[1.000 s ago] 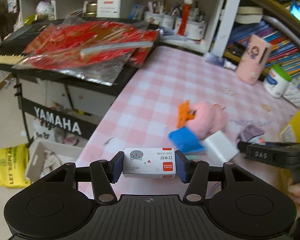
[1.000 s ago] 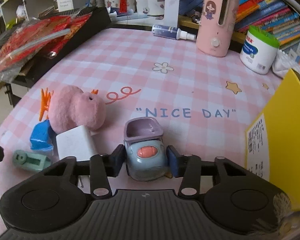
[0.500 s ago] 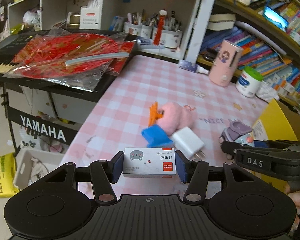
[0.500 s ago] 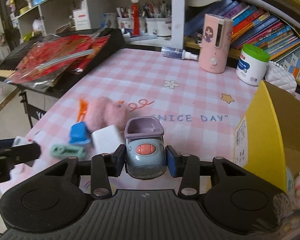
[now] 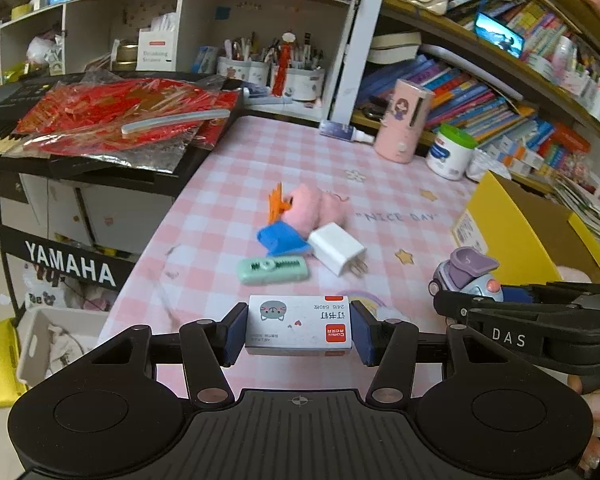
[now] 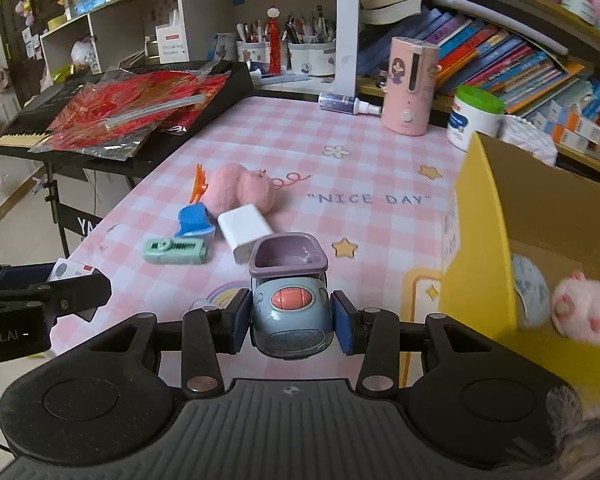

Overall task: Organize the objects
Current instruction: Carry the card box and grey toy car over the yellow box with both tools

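1. Left hand-held gripper point(image 5: 299, 330): blue pads pressed on both short ends of a small white staple box point(image 5: 298, 325), cat face on the lid, lifted clear above the near edge of the surface point(image 5: 228, 184).
2. Right hand-held gripper point(image 6: 291, 322): closed against the sides of a grey-blue toy car point(image 6: 290, 300) with a purple top and an orange button, held above the pink checked cloth.
3. From the left wrist view, the right hand-held gripper and its car sit at 3 o'clock, near the yellow box point(image 5: 528, 232).
4. At 12 o'clock from the staple box, a loose cluster on the surface: mint-green stapler-like piece point(image 5: 273, 270) nearest, white charger plug point(image 5: 337, 248) just to its right, blue item point(image 5: 282, 240) behind, touching the charger.
5. Behind those, a pink plush point(image 5: 314, 210) with an orange clip point(image 5: 278, 204) at its left side.
6. From the right wrist view, the yellow box point(image 6: 480, 232) stands open at 2 o'clock; inside lie a pink paw plush point(image 6: 584, 312) and a round pale item, too blurred to name.
7. Far edge at 1 o'clock: pink dispenser point(image 6: 412, 86), white tub with green lid point(image 6: 474, 118), spray bottle point(image 6: 346, 104) lying flat.
8. At 10 o'clock: keyboard point(image 6: 28, 120) piled with red foil packets point(image 6: 136, 114).
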{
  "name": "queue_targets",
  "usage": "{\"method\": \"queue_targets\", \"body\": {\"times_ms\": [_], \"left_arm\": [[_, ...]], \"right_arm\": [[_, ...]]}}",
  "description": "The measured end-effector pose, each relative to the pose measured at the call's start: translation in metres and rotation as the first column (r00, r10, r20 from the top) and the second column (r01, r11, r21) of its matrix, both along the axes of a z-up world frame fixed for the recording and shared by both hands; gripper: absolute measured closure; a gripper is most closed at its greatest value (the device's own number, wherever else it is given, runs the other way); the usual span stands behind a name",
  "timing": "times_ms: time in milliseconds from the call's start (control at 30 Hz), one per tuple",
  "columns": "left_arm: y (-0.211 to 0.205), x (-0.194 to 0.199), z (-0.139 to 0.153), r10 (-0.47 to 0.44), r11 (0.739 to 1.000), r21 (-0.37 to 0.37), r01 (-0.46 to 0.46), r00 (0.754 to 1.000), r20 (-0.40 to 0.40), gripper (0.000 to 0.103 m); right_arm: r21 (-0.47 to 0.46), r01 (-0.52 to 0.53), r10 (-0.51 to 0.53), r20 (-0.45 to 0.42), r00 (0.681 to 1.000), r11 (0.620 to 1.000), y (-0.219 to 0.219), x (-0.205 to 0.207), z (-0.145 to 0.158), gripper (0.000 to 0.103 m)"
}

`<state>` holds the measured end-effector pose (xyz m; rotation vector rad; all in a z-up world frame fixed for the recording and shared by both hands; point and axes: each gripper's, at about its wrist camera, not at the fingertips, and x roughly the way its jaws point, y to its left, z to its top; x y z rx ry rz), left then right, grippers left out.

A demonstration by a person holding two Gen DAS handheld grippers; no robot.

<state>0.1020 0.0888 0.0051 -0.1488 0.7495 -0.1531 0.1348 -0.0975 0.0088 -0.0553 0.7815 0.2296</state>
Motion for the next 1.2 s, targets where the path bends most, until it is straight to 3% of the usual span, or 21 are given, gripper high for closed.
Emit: {"method": "queue_targets", "body": {"times_ms": [267, 600, 1200], "left_arm": [[0.003, -0.04, 0.0, -0.029, 1.0, 0.005, 0.029, 0.999, -0.019, 0.051], [-0.011, -0.081, -0.004, -0.143, 0.989, 0.029, 0.144, 0.989, -0.039, 0.051], [-0.064, -0.11, -0.007, -0.38, 0.923, 0.043, 0.382, 0.924, -0.042, 0.051]], "right_arm": [[0.012, 0.038, -0.038, -0.011, 0.999, 0.999, -0.001, -0.05, -0.002, 0.063], [0.04, 0.134, -0.132, -0.041, 0.99, 0.99, -0.015, -0.112, -0.013, 0.063], [0.063, 0.374, -0.369, -0.083, 0.926, 0.925, -0.065, -0.189, -0.024, 0.063]]}}
